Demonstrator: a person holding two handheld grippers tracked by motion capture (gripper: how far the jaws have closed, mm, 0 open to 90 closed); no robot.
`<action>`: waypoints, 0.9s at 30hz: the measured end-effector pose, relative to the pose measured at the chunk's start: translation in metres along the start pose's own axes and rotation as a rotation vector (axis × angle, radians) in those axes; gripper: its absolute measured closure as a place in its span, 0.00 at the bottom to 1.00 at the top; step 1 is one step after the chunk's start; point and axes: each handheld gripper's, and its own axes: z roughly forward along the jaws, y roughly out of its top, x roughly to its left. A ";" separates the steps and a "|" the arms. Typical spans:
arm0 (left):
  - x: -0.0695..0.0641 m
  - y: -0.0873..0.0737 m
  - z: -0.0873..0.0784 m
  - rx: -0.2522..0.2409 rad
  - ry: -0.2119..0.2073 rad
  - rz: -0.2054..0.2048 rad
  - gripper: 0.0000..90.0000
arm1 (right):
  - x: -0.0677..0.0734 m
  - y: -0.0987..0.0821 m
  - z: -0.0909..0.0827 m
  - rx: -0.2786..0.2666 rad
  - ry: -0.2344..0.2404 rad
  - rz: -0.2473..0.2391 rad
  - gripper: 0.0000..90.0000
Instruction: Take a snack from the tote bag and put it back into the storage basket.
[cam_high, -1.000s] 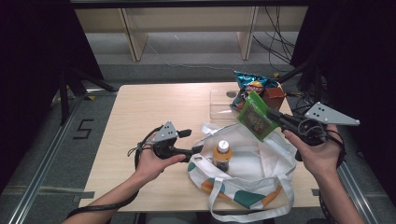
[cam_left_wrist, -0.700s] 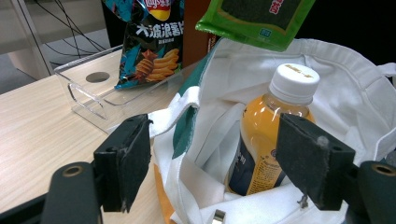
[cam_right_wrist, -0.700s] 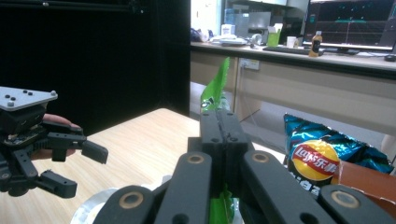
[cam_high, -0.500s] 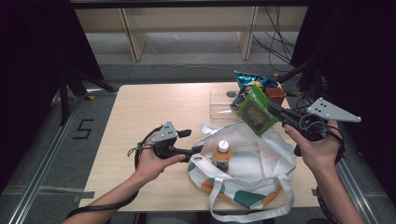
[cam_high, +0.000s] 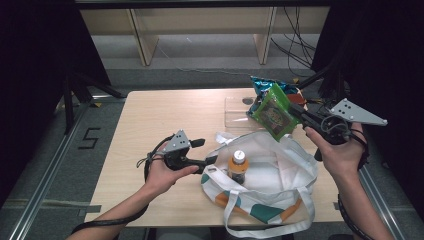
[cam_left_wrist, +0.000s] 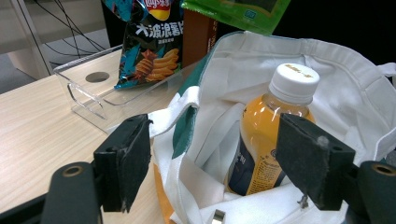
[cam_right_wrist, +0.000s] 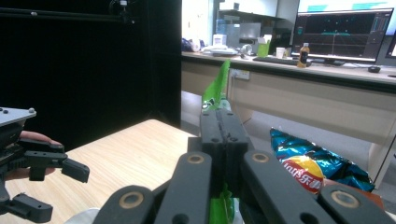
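Observation:
My right gripper (cam_high: 294, 108) is shut on a green snack packet (cam_high: 272, 112), which hangs above the far right rim of a white tote bag (cam_high: 285, 165). In the right gripper view the jaws (cam_right_wrist: 223, 116) press flat together on the packet's edge (cam_right_wrist: 215, 88). An orange drink bottle (cam_high: 238, 165) with a white cap stands upright inside the bag. My left gripper (cam_high: 206, 151) is open at the bag's left rim. Seen from the left gripper (cam_left_wrist: 222, 163), its jaws stand wide apart, with the bag's rim (cam_left_wrist: 187, 102) and the bottle (cam_left_wrist: 271, 130) between and beyond them.
A clear plastic tray (cam_high: 237, 106) lies on the wooden table (cam_high: 165, 115) beyond the bag. A blue crisp bag (cam_high: 261, 85) and a brown box (cam_left_wrist: 198, 32) stand at its right end. The bag's straps (cam_high: 260, 227) hang over the near edge.
The right gripper has carried the green packet slightly up and away from the bag's opening. The left gripper and the bag have stayed put.

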 end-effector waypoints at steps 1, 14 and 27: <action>0.000 0.000 0.000 -0.001 0.000 0.000 0.29 | -0.001 0.000 0.001 -0.006 -0.002 -0.008 1.00; 0.000 0.000 0.000 -0.001 -0.001 -0.001 0.29 | -0.009 0.003 0.009 -0.007 -0.009 -0.004 1.00; 0.000 0.000 0.000 0.000 -0.001 0.001 0.29 | -0.017 0.004 0.017 -0.006 -0.036 0.004 1.00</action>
